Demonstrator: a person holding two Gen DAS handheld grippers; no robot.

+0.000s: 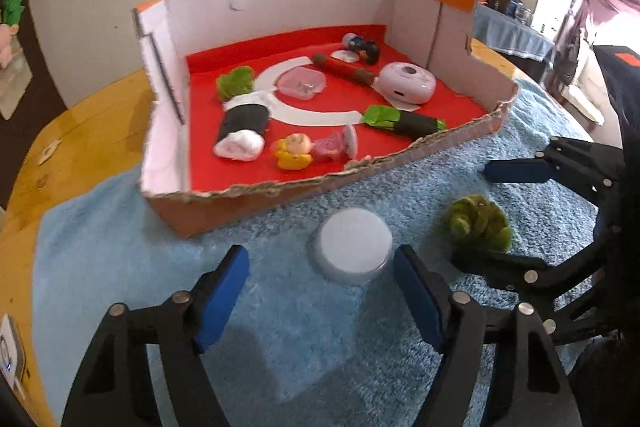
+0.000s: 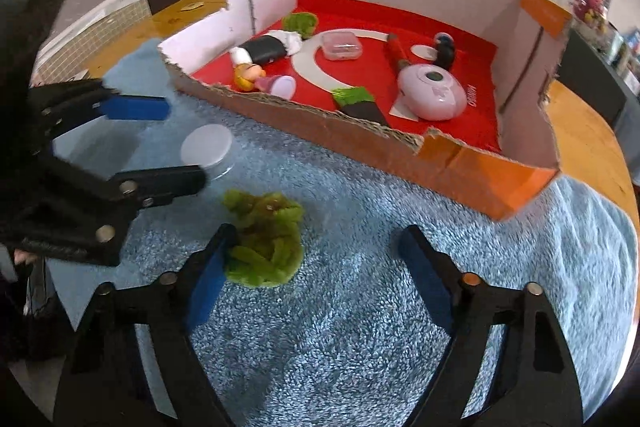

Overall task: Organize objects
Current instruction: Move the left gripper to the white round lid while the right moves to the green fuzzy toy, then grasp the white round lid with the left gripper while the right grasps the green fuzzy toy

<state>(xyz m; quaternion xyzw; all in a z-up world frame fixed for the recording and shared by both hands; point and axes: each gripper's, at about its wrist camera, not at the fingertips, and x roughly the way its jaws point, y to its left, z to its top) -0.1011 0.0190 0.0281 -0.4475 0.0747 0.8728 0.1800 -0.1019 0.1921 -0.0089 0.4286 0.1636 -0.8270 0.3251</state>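
Left wrist view first: the left gripper [image 1: 320, 287] stands partly open over the blue towel [image 1: 280, 327] and holds nothing. The white round lid [image 1: 351, 245] lies just ahead of its fingertips, between the lines of the two fingers but not yet between the pads. If the jaws narrow here, I judge they would meet in front of the lid's near edge, or nudge it forward across the pile toward the cardboard box [image 1: 280, 187]. The lid is low and flat, so pads that come in too high would slide over its rim.

To the right of that gripper sits the green fuzzy toy [image 1: 480, 223], and the right gripper [image 1: 496, 215] reaches in from the far right with its fingers above and below the toy in this view.

Right wrist view: the right gripper [image 2: 320, 267] is likewise partly open and empty. The green fuzzy toy [image 2: 264, 239] lies against the inside of its left finger [image 2: 208, 283], with a wide gap to the other finger. Closing from this offset would likely push the soft toy sideways or pinch only a tuft, which could pull free when lifted.

Both tools work close together, so the left gripper's lower finger [image 2: 160, 183] could knock the toy or the other tool.
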